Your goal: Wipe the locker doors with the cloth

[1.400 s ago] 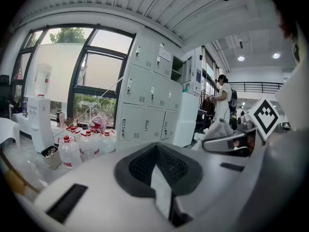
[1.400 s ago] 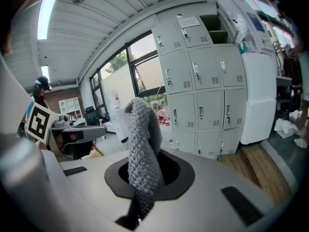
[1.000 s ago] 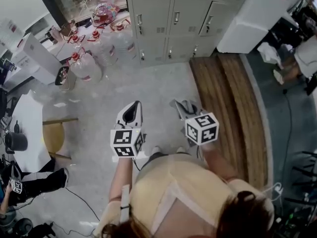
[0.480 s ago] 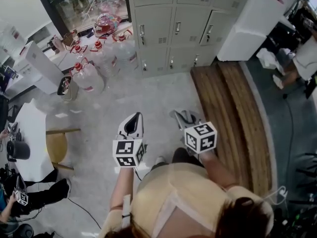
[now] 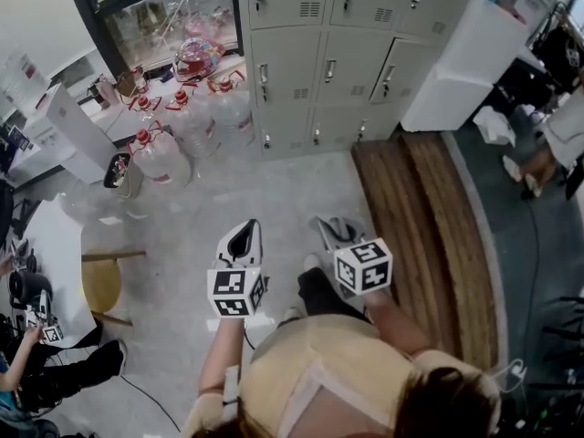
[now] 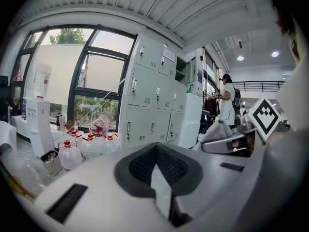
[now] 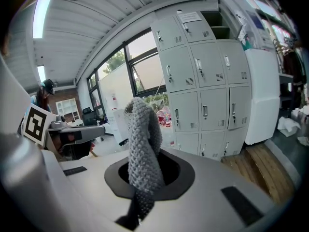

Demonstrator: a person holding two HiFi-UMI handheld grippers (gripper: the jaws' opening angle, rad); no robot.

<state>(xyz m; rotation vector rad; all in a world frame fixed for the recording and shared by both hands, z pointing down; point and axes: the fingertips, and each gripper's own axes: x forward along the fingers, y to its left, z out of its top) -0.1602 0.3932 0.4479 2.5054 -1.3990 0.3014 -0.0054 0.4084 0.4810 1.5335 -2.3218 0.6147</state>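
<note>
The left claw [image 6: 155,151], jaws together and empty, pointed at grey lockers [image 6: 149,100]. Bottles [image 6: 79,149] stood left of them, below a window [image 6: 94,81].

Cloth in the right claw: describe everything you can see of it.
The cloth is grey and soft-looking, with a knobbly, knitted-looking texture. It is bunched into a narrow fold that stands up out of the right claw, whose jaws are shut on its lower part. Its top curls over slightly. Only the claw touches it. It is held in the air, well short of the lockers, touching no door.
</note>
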